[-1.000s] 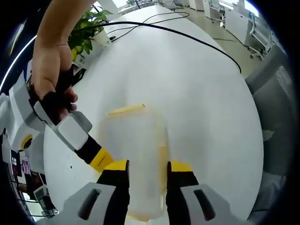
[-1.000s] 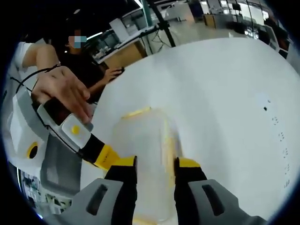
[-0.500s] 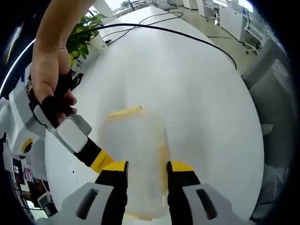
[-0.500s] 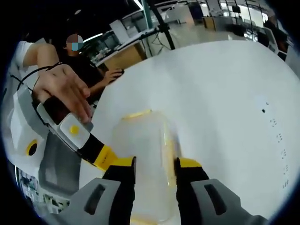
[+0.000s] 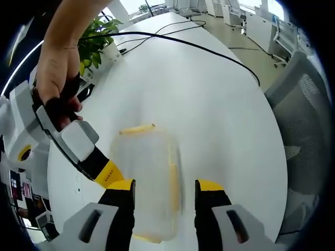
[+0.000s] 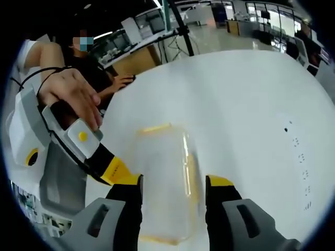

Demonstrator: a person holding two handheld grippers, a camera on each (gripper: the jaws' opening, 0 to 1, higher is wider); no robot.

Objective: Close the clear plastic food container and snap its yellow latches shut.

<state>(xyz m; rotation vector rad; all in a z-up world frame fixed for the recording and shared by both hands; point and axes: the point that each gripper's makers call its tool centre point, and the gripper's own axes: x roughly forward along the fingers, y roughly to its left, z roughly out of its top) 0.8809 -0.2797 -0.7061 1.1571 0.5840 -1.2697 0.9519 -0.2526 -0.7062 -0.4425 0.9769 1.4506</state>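
Left gripper view: left gripper [image 5: 163, 187] spread apart astride the clear container [image 5: 146, 180] on the white surface [image 5: 209, 104]; right gripper [image 6: 174, 184] likewise parted.

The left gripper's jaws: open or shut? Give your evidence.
Open. In the left gripper view, the left gripper has its yellow-tipped jaws standing apart on either side of the clear plastic food container, with gaps showing.

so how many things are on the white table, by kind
clear plastic containers: 1
yellow latches visible on it: 3, at the far end, along one side and at the near end
potted plants: 1
black cables: 1
total: 6
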